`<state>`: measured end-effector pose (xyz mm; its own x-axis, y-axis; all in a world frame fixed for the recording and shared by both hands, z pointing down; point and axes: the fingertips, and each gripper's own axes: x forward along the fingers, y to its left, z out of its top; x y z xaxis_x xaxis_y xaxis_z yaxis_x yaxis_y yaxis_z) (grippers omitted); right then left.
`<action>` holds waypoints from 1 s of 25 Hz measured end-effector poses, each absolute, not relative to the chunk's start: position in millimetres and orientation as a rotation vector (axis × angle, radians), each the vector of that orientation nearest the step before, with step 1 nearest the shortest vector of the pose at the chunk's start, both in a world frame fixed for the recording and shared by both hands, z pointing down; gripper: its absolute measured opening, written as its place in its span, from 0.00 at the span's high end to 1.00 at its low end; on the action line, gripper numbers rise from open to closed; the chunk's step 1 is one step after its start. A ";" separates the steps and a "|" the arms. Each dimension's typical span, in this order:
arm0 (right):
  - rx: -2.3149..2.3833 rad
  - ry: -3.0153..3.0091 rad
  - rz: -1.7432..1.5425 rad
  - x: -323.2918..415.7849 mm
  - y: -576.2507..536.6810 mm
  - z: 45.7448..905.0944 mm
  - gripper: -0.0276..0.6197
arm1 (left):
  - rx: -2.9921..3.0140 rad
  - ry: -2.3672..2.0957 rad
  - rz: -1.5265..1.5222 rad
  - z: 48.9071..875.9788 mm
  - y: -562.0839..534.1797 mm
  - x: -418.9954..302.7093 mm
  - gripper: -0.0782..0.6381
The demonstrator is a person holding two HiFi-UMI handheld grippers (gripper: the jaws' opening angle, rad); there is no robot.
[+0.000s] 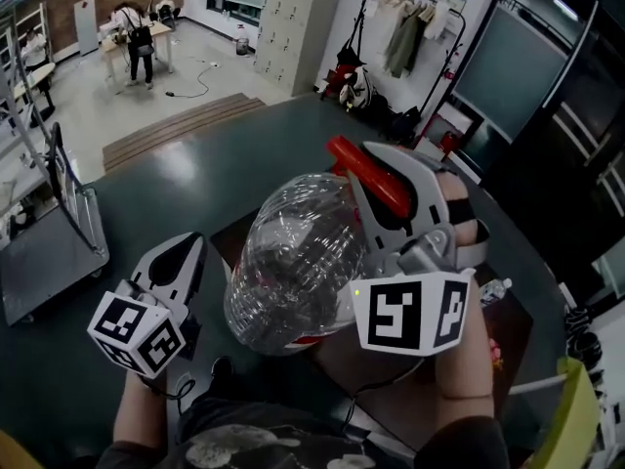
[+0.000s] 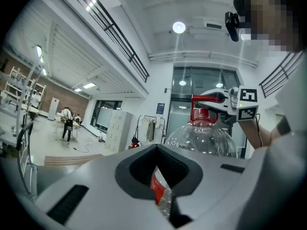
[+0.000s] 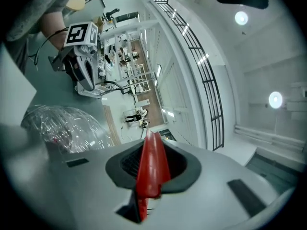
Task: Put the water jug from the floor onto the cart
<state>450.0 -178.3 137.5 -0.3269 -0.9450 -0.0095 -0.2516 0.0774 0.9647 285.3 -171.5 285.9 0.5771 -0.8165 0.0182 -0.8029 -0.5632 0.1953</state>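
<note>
At the middle of the head view, the water jug (image 1: 293, 262) is held up off the dark green floor (image 1: 195, 179), between the two grippers and well apart from the grey cart (image 1: 44, 262) at the left edge. Its one label, a red band (image 2: 157, 186) low on the wall, carries print too blurred to read. The only other marks are the black-and-white square patterns on each gripper's cube (image 1: 410, 313). The jug is clear, crinkled plastic with a red cap (image 2: 201, 114); whether any water is in it cannot be told. The right gripper (image 1: 383, 186), at the jug's upper right, has its jaws clamped on the red handle (image 3: 152, 166) above the neck, and the handle runs straight through the pad recess. The left gripper (image 1: 187, 250), at the jug's left flank, has its jaws nearly together, pinching the crinkled wall at the red band.
</note>
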 end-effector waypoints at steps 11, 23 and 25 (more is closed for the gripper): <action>1.023 -1.887 -1.348 417.8 -120.0 142.9 0.89 | 2.497 -1.547 -0.137 297.6 -99.2 266.1 0.88; 0.824 -2.199 -1.423 285.5 -70.3 151.8 0.90 | 2.290 -1.786 -0.167 312.6 -47.7 149.9 0.88; 0.782 -2.257 -1.425 257.5 -65.1 160.7 0.91 | 2.251 -1.832 -0.172 317.3 -40.3 122.4 0.88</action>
